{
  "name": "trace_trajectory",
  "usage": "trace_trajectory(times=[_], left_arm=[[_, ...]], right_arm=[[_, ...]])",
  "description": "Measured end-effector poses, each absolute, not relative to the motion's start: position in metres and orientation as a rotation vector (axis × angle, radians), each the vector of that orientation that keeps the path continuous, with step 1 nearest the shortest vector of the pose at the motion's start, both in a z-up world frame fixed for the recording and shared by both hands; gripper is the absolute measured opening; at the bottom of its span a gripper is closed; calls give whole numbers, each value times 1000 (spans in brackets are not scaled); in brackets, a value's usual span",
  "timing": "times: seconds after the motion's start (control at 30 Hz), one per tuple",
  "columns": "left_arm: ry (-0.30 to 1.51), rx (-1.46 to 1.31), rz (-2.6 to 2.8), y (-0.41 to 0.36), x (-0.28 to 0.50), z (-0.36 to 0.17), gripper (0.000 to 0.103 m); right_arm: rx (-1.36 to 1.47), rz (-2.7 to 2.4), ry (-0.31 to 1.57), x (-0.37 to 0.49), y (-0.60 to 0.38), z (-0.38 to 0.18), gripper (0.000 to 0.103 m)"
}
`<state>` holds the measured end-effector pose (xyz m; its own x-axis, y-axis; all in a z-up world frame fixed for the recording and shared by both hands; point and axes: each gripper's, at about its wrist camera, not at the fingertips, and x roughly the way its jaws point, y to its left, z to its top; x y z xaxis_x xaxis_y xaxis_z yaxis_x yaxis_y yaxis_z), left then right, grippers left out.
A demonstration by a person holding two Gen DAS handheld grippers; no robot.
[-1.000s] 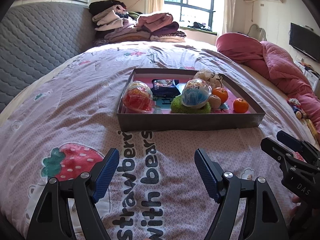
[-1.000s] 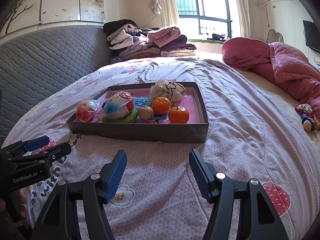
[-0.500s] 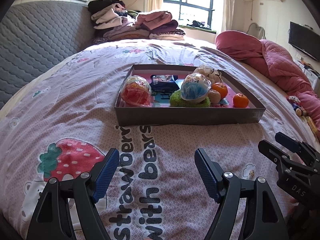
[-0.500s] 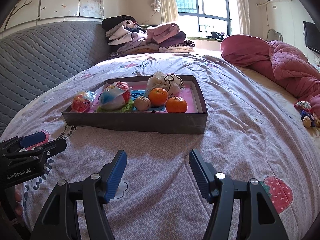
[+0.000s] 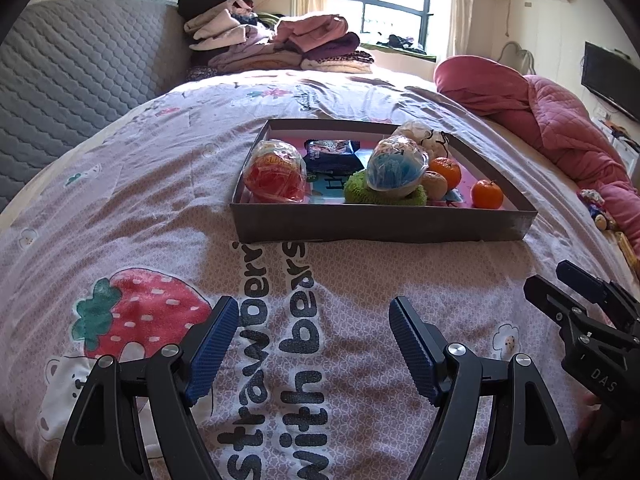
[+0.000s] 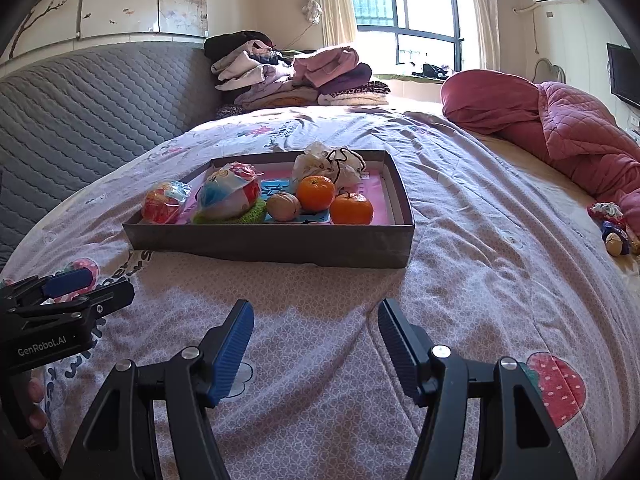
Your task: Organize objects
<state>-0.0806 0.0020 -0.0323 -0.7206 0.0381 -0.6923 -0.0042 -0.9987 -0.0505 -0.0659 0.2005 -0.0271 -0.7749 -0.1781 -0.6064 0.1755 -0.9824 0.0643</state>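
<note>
Sitting on the patterned bedspread point(image 5: 168, 200) is a shallow grey box point(image 6: 280, 246), and the loose items are lying inside it. Both grippers are hovering short of its near wall, over the cover.

Contents, as the two views are showing them:
- red wrapped ball point(image 5: 276, 172), at the left end
- dark snack packet point(image 5: 330, 155), behind it
- blue wrapped ball point(image 5: 396, 170), resting on a green knitted pad point(image 5: 360, 192)
- walnut point(image 6: 283, 207), touching the first orange
- two oranges point(image 6: 315, 193) point(image 6: 351, 208), side by side toward the right end
- white drawstring pouch point(image 6: 332, 166), at the back

The left gripper point(image 5: 312, 344) is standing wide, nothing between its blue pads. The right gripper point(image 6: 316, 346) is likewise spread wide and carrying nothing.

Judgement on progress: the gathering appears complete so far as the box goes, since everything of that kind is lying within its walls and the cover around it is showing none. A small toy figure point(image 6: 616, 236) is lying at the bed's right edge beside the pink quilt point(image 6: 560, 128); whether it belongs to the task cannot be told. The scene is fitting two readings equally: items already collected into the box, or items waiting in the box to be sorted out of it. The pictures are not settling which.
</note>
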Motion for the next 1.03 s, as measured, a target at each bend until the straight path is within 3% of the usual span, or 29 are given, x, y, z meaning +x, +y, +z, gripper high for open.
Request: trace_trajectory(times=[1.03], left_arm=[[-73, -1117, 2890, 4, -79, -25, 79]], right_arm=[[965, -2794, 9, -67, 200, -29, 64]])
